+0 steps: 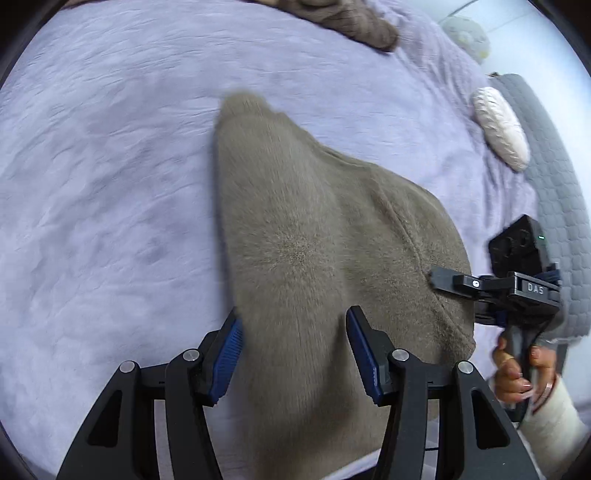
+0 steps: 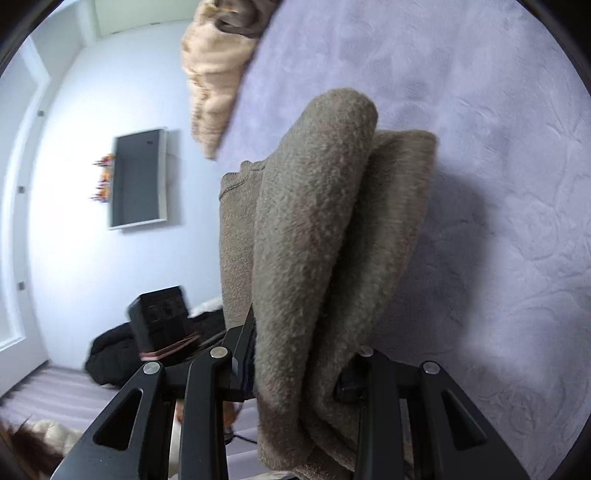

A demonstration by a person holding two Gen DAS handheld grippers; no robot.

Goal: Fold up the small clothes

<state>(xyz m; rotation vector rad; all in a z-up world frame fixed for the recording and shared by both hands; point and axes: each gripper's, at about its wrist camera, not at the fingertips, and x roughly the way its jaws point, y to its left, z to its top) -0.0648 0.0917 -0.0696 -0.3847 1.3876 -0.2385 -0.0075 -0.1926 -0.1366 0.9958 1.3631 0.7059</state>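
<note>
A taupe fleece garment (image 1: 314,258) lies partly folded on the lavender bedspread (image 1: 110,184). My left gripper (image 1: 293,343) hovers over its near part with jaws open, blue pads on either side of the fabric, gripping nothing. My right gripper (image 1: 443,280) shows at the garment's right edge, held by a hand. In the right wrist view the right gripper (image 2: 299,369) is shut on a bunched fold of the garment (image 2: 314,240), lifted above the bedspread (image 2: 498,184). The right fingertips are hidden by fabric.
A brown garment (image 1: 351,22) lies at the bed's far edge. A white knitted item (image 1: 502,125) and a grey quilted blanket (image 1: 546,184) lie to the right. A tan cloth (image 2: 210,81), a wall screen (image 2: 138,177) and a black pile (image 2: 122,350) show in the right wrist view.
</note>
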